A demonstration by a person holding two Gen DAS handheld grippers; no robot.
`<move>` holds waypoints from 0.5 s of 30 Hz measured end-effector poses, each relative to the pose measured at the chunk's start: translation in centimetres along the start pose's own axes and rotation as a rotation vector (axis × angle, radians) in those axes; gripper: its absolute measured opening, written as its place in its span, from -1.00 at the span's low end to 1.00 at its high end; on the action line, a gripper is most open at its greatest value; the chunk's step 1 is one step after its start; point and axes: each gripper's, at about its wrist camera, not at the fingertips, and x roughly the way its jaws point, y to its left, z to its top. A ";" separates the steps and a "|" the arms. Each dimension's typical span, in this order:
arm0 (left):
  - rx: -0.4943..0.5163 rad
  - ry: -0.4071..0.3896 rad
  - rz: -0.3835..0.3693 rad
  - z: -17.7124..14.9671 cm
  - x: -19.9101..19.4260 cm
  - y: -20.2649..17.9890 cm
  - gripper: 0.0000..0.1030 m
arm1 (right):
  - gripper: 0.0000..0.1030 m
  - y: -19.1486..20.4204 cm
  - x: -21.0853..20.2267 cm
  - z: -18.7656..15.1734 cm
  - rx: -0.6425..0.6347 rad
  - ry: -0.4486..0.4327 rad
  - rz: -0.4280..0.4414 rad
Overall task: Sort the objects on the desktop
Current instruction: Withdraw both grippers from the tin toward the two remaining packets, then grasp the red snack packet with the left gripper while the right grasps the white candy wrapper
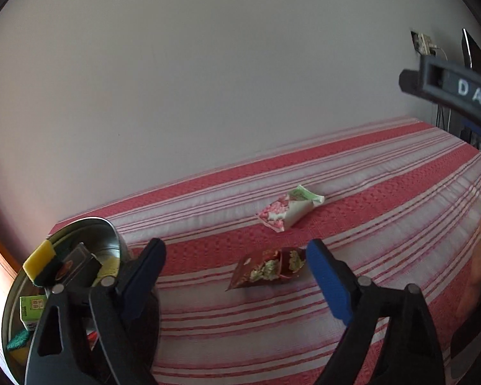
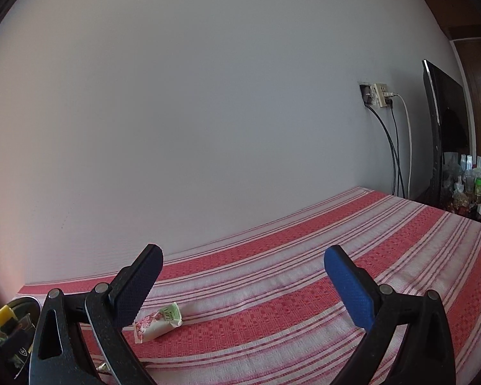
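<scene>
A dark red snack packet (image 1: 267, 268) lies flat on the red and white striped cloth (image 1: 384, 192), just ahead of my left gripper (image 1: 235, 255), whose jaws stand open and apart from it. Farther back lies a white, pink and green packet (image 1: 288, 212), also seen beside the left finger in the right wrist view (image 2: 158, 322). A round metal tin (image 1: 110, 234) at the left holds a yellow and green sponge (image 1: 41, 261), a dark box and a green carton. My right gripper (image 2: 243, 268) is open above the cloth with nothing between its fingers.
A plain wall backs the table. A wall socket with cables (image 2: 381, 96) and a dark monitor (image 2: 445, 128) stand at the far right, with bottles and small items (image 2: 468, 186) beside it. A hand (image 1: 479, 256) and part of the other gripper (image 1: 449, 86) show at the right edge.
</scene>
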 end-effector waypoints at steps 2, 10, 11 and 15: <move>-0.014 0.073 -0.026 0.4 1.7 -0.5 0.65 | 0.99 -0.6 0.4 0.2 0.034 0.010 -0.008; -0.042 0.227 -0.089 0.5 5.6 -1.0 0.31 | 0.99 -1.2 1.1 0.2 0.064 0.038 -0.010; -0.036 0.242 -0.103 0.5 5.9 -1.2 0.25 | 0.99 -1.0 1.1 0.1 0.053 0.037 -0.011; -0.105 0.294 -0.217 -0.1 6.3 0.4 0.13 | 0.99 -0.9 1.3 0.0 0.040 0.049 -0.018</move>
